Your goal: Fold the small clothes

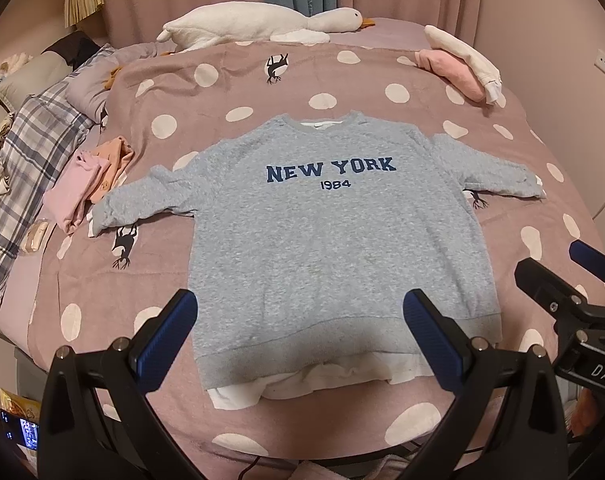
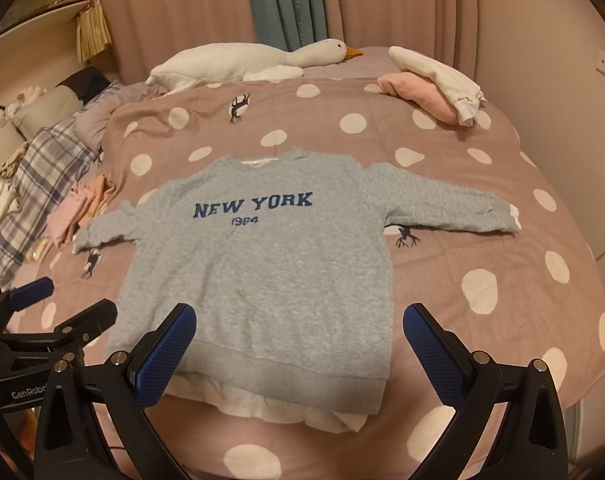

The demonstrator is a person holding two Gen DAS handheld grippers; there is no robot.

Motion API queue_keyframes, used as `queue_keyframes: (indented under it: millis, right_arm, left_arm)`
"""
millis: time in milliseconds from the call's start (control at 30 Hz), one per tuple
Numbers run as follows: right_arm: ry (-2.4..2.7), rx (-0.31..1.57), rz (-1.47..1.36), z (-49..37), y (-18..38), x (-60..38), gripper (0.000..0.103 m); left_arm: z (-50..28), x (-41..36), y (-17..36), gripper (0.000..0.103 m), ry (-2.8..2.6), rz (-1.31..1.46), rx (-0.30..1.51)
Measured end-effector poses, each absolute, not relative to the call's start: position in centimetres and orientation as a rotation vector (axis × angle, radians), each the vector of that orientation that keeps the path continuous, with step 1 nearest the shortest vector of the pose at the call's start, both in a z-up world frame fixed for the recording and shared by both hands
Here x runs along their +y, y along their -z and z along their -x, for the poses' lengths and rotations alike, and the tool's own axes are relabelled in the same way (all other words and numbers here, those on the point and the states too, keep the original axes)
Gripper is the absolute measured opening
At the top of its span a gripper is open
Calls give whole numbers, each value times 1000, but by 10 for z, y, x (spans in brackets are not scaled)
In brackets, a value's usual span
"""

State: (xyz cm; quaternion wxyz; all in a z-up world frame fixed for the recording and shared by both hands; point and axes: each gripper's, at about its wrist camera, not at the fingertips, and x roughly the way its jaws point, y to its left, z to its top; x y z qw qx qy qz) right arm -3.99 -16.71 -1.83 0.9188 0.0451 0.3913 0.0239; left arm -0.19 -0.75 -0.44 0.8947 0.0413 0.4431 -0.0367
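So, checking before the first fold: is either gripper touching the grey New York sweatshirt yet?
Cannot tell. In both wrist views the open left gripper and right gripper overlap the sweatshirt, showing neither contact nor gap.

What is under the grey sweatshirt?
White fabric pokes out below the sweatshirt hem and at its collar, all lying on the dotted bedspread. Whether that is an attached layer or a separate garment is hidden.

Left gripper [image 1: 300, 334] and right gripper [image 2: 300, 348], jaws spread wide, empty.
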Motion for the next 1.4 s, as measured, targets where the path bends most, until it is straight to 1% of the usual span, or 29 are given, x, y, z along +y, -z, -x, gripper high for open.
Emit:
queue_keyframes:
  millis: [1400]
  right_arm:
    - [-55,812,-94,42,24,-162,102]
  left_arm:
    - [1,-15,7,103,82,-84,924]
